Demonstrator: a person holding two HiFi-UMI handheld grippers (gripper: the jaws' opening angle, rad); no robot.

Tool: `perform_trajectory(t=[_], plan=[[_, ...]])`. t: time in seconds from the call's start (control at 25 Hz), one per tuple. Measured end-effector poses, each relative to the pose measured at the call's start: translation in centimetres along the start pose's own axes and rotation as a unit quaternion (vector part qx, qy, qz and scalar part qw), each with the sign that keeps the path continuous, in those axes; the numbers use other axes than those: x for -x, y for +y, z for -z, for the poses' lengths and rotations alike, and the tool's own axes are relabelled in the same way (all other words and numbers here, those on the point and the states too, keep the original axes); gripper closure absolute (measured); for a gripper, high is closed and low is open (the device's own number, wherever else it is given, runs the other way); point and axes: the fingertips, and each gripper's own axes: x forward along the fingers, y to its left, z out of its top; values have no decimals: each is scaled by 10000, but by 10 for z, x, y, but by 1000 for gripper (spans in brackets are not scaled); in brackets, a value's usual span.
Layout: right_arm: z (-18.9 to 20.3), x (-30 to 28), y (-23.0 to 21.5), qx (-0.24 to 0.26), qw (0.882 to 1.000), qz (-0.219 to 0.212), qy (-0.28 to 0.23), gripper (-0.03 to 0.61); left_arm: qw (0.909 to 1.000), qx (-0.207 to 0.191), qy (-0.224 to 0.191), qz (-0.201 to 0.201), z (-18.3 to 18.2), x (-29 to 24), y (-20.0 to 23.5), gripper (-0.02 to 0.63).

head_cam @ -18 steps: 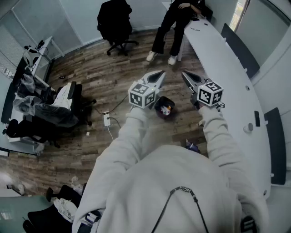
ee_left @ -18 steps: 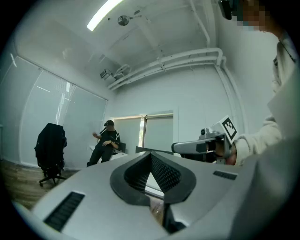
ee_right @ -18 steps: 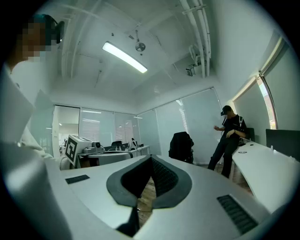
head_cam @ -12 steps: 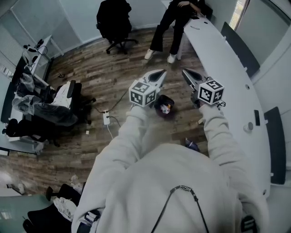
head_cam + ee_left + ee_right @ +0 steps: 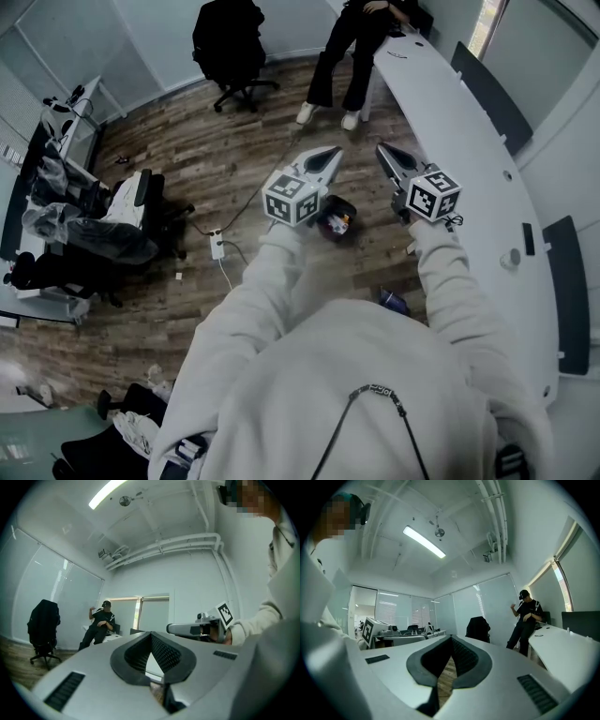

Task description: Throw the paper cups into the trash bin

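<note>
Trash bin (image 5: pixel 351 208) stands on wood floor (image 5: pixel 234 159), directly in front of person.

- Left gripper (image 5: pixel 330 155): just left of bin, level, tips pointing past it. Jaws closed tip to tip, nothing between them.
- Right gripper (image 5: pixel 384 152): right of bin, level. Jaws closed as well, empty (only floor shows through gap).
- Paper cups: none in either grip. Light scraps (image 5: pixel 339 223) inside bin are maybe cups, too small to be sure.
- Judgement: both grippers held near bin because drop looks finished. No other cup seen near bin.
</note>
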Motion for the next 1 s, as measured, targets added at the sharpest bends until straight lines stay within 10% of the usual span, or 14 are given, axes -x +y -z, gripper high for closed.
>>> perform_trajectory(t=[0.28, 0.48, 0.68, 0.84, 1.0], plan=[[18, 20, 2, -74, 9996, 243, 123, 561, 9990, 49, 72, 428, 16, -20, -27, 618], [18, 75, -29, 490, 9866, 1499, 422, 561, 9959, -276, 313, 807, 17, -57, -41, 618], [-35, 171, -75, 402, 9704, 2378, -113, 561, 9790, -282, 194, 2012, 4, -136, -114, 618], [-54, 290, -110, 503, 9400, 3365, -244, 561, 9566, -210, 128, 2903, 4, -211, -204, 618], [-47, 486, -130, 317, 8589, 5106, -240, 561, 9272, -278, 196, 3731, 23, -271, -343, 618]])
